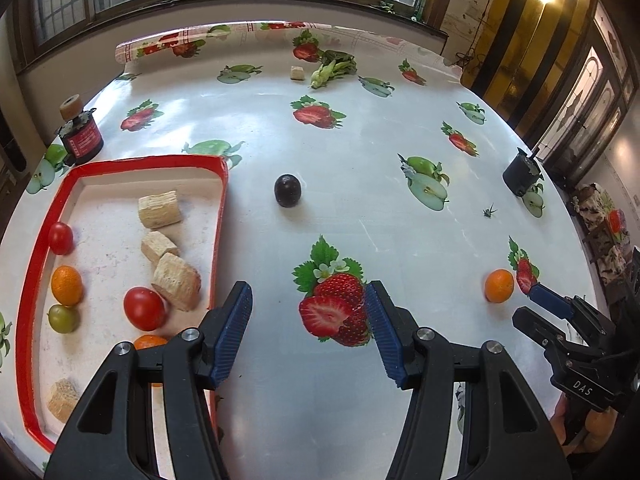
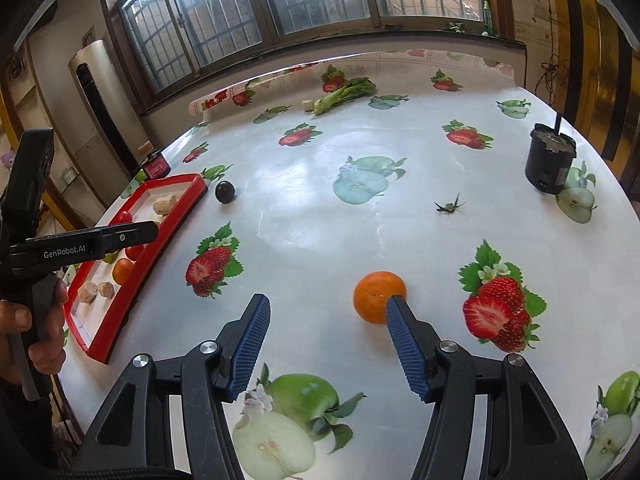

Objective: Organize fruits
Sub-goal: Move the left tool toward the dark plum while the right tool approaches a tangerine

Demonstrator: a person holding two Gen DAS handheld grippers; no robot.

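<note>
The red tray (image 1: pixel 120 160) lies at the left side of the table (image 1: pixel 360 168), and everything here is placed from it; inside it sit two red tomatoes (image 1: pixel 144 308), an orange (image 1: pixel 66 285), a green fruit (image 1: pixel 63 318), a second orange partly hidden by the gripper, and several pale cut chunks (image 1: pixel 159 209); just outside its right wall, toward the far corner, a dark plum (image 1: pixel 287 189) rests alone on the cloth; well to the right of the tray, a loose orange (image 2: pixel 378 297) lies on the table. The left gripper (image 1: pixel 308 322) hangs over the table just beside the tray's right wall, jaws parted and holding nothing; the right gripper (image 2: pixel 328 326), far from the tray, is likewise parted and empty, its right fingertip (image 2: pixel 396 308) in front of the loose orange's edge; whether it touches the fruit I cannot tell.
</note>
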